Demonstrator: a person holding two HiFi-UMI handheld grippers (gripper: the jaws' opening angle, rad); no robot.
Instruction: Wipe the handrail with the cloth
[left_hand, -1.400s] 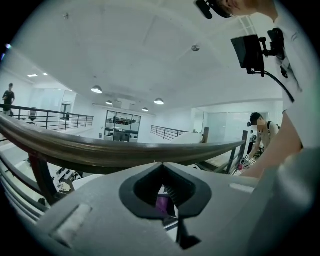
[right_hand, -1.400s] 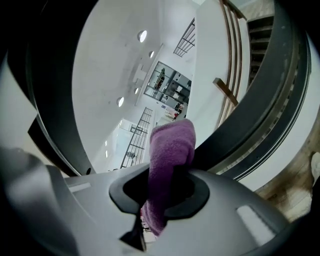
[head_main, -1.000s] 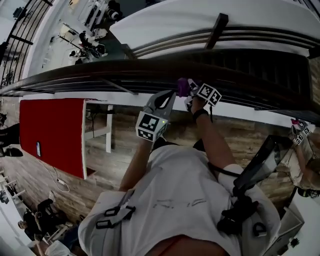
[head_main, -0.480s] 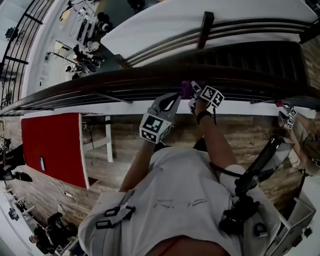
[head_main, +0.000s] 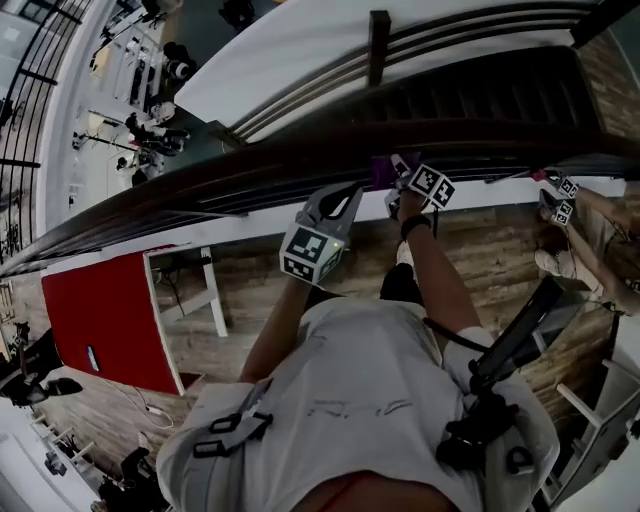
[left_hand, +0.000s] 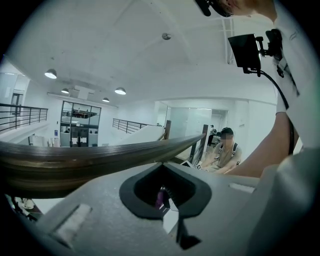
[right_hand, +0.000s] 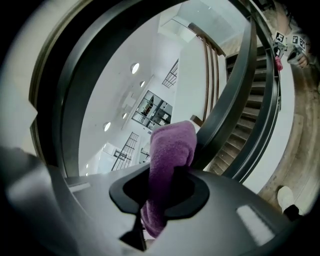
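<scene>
A dark wooden handrail (head_main: 200, 185) curves across the head view from lower left to right. My right gripper (head_main: 397, 180) is shut on a purple cloth (head_main: 383, 170) and presses it against the rail's near side. In the right gripper view the cloth (right_hand: 171, 150) sticks up out of the shut jaws, with the rail (right_hand: 239, 95) arching just behind it. My left gripper (head_main: 336, 203) sits just left of the right one, below the rail. In the left gripper view the rail (left_hand: 75, 157) passes just above the left gripper (left_hand: 165, 194), whose jaws are shut with nothing held.
Stairs (head_main: 480, 95) descend beyond the rail. A second person with marked grippers (head_main: 558, 200) works at the right. A red panel (head_main: 100, 320) and a white table leg (head_main: 212, 290) lie on the wood floor below left. A seated person (left_hand: 225, 150) shows past the rail.
Both grippers have slid a little to the right along the handrail, the cloth still held against it. The head view has swung, so the rail now slopes more steeply.
</scene>
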